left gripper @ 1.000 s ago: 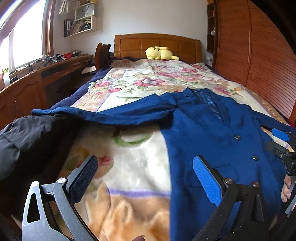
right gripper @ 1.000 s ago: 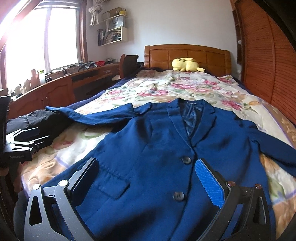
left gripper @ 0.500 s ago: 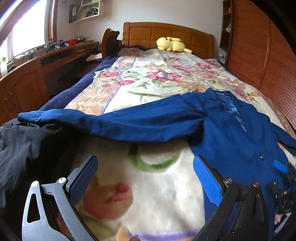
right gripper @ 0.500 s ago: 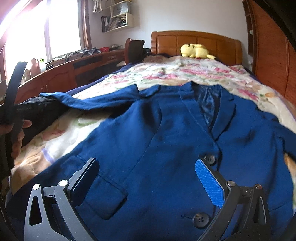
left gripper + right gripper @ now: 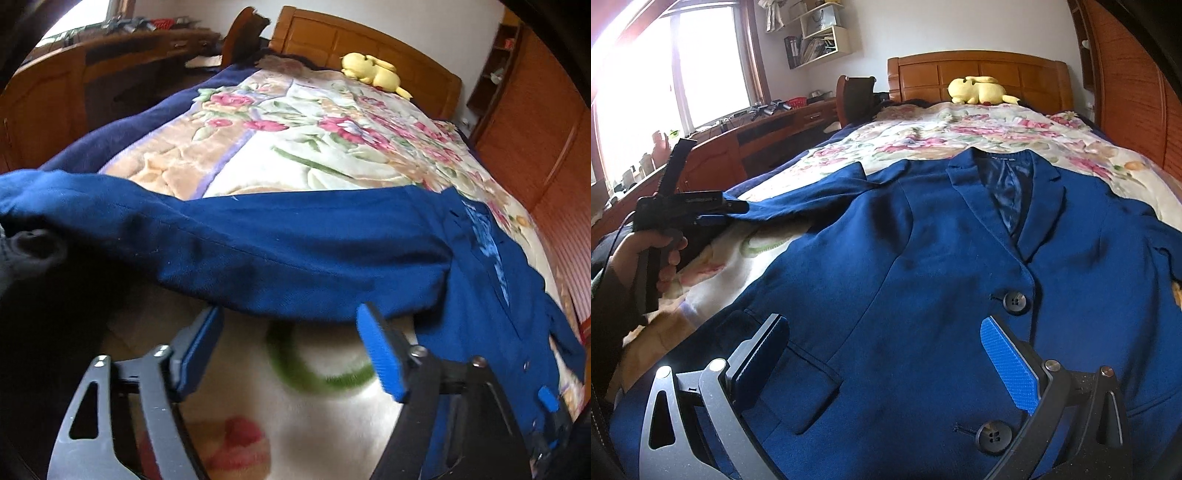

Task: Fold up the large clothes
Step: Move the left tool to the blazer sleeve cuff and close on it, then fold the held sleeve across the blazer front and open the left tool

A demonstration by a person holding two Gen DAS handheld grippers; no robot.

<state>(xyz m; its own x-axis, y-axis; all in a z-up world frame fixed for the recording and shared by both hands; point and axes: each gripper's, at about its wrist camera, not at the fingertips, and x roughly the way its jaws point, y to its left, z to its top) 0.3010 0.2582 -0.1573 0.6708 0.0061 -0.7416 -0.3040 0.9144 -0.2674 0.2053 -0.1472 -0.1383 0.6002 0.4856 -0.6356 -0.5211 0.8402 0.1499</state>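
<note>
Broadly, largest to smallest:
Bed: a wooden-framed bed (image 5: 975, 70) with a panelled headboard, covered by one plush floral blanket (image 5: 317, 147) in cream, pink and green with a navy border.
Jacket: one navy blue woven suit jacket (image 5: 923, 280) lies face up and flat across the bed, lapels and shiny lining showing, one flap pocket visible; its long sleeve (image 5: 236, 251) stretches sideways over the blanket.
Dark garment: a black crumpled cloth (image 5: 26, 258) lies at the sleeve's cuff end.
Toy: one yellow plush toy (image 5: 980, 90) rests by the headboard.
Left gripper (image 5: 291, 325): black frame, blue ribbed pads, jaws spread wide, tips just at the sleeve's lower edge, holding nothing.
Right gripper (image 5: 886, 332): same build, spread apart over the jacket front, grasping nothing.
Buttons: two round black four-hole buttons (image 5: 1015, 302).
</note>
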